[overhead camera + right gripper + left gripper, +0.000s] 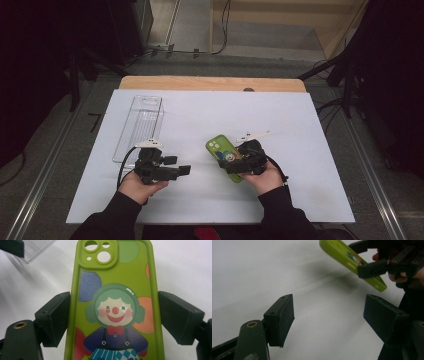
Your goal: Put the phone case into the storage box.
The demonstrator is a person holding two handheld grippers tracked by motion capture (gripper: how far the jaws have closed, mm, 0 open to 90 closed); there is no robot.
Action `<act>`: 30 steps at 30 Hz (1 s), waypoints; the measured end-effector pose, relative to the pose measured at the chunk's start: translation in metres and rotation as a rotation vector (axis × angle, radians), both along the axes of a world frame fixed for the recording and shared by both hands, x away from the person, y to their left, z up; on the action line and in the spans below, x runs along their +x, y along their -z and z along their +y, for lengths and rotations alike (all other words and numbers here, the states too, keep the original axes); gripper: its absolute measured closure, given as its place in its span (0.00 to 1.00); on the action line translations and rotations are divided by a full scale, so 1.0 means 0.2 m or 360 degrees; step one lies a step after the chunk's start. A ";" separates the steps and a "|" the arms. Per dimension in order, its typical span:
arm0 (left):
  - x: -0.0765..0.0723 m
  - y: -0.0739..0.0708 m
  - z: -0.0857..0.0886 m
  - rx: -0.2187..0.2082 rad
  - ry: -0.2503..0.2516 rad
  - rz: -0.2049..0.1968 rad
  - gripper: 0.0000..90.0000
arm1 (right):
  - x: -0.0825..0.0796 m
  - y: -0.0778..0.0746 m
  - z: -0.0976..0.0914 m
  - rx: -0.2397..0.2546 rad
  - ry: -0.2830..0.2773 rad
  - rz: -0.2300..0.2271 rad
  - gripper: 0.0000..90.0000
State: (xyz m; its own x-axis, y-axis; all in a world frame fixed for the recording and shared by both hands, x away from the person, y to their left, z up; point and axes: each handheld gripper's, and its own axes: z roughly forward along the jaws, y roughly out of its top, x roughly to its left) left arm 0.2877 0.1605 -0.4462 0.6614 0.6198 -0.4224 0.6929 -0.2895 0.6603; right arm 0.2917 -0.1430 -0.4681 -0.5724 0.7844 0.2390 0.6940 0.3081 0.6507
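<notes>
Right tongs (113, 315) grasp a wordless clown-print green phone case (113, 302); left tongs (329, 320) released

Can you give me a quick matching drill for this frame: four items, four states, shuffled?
1. left gripper
2. right gripper
3. phone case
4. clear tray

a. green, clown print, lifted off the white table
b. jaws open, nothing between them
c. lying at the table's far left
d. clamped on the case's long edges

Pairs: 1-b, 2-d, 3-a, 4-c
</notes>
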 end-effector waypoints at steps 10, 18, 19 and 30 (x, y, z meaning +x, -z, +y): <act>0.06 -0.06 -0.04 -0.0010 -0.0030 -0.0028 0.28 | -0.01 -0.02 0.06 0.0084 0.0050 0.0000 0.16; 0.12 -0.06 -0.06 -0.0022 -0.0073 -0.0001 0.28 | -0.01 -0.01 0.10 0.0160 0.0095 0.0000 0.16; 0.12 -0.06 -0.07 -0.0018 -0.0082 0.0003 0.28 | -0.01 0.00 0.10 0.0170 0.0102 -0.0002 0.16; 0.18 -0.06 -0.11 0.0017 -0.0129 0.0014 0.28 | -0.03 0.05 0.12 0.0245 0.0147 -0.0014 0.16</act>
